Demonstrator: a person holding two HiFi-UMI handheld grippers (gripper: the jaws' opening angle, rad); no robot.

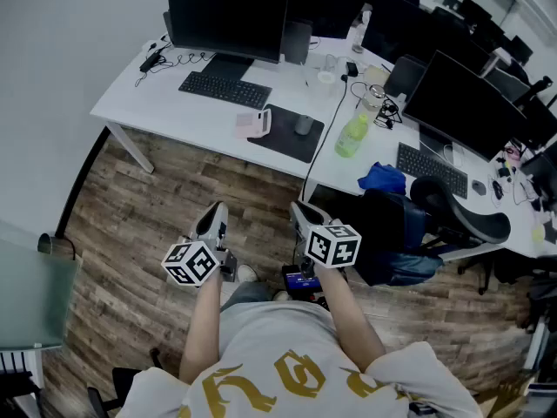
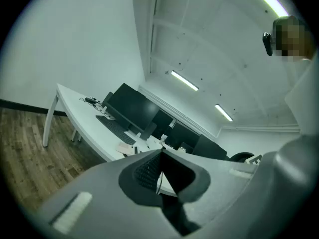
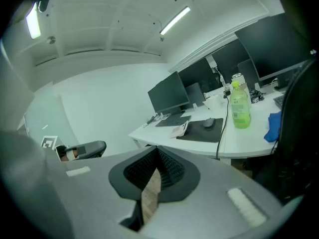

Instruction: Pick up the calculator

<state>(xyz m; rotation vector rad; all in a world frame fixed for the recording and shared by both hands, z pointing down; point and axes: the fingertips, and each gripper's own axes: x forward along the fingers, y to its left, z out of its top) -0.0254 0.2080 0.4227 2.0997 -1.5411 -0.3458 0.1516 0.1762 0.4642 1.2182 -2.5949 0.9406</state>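
White desk (image 1: 130,98), calculator (image 1: 253,124) near front edge, wood floor (image 1: 148,233) before it

Wood-plank floor (image 1: 174,198), rough-grained and matt. White bench (image 1: 157,94) with a smooth, faintly shiny top. On it lie a pale pink plastic calculator (image 1: 253,124), a matt black mouse mat (image 1: 283,142), a translucent green plastic bottle (image 1: 352,136) and crumpled blue cloth (image 1: 383,178). The left tool (image 1: 216,212) and right tool (image 1: 302,209) are smooth matt grey plastic, with dark ribbed pads (image 3: 169,166).
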